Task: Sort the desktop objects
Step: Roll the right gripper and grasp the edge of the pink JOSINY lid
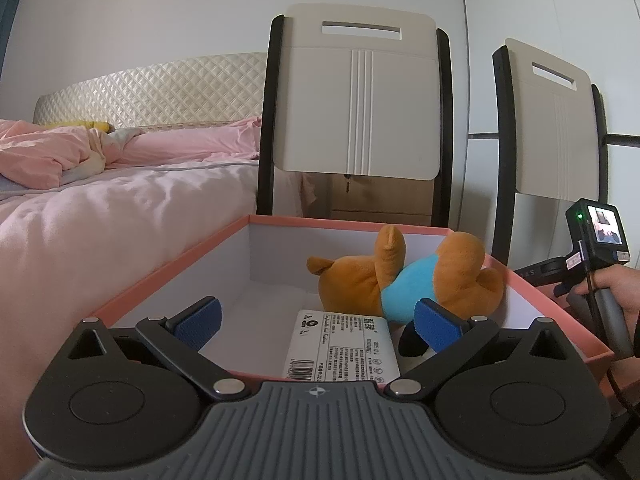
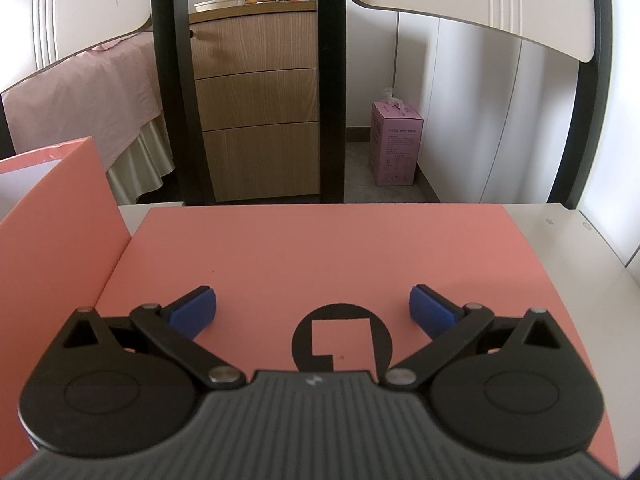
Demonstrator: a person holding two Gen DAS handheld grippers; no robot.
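A soft, light plush dog point(image 1: 404, 280) lies in the pink box point(image 1: 160, 280), best pinched at its blue body; left gripper point(image 1: 316, 320) and right gripper point(image 2: 312, 308), above the lid point(image 2: 320, 248), hold jaws open, empty.

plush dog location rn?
Left wrist view: the plush dog lies on its side inside the pink box, against its right wall, just behind the white labelled packet and ahead of the open left hand-held gripper.
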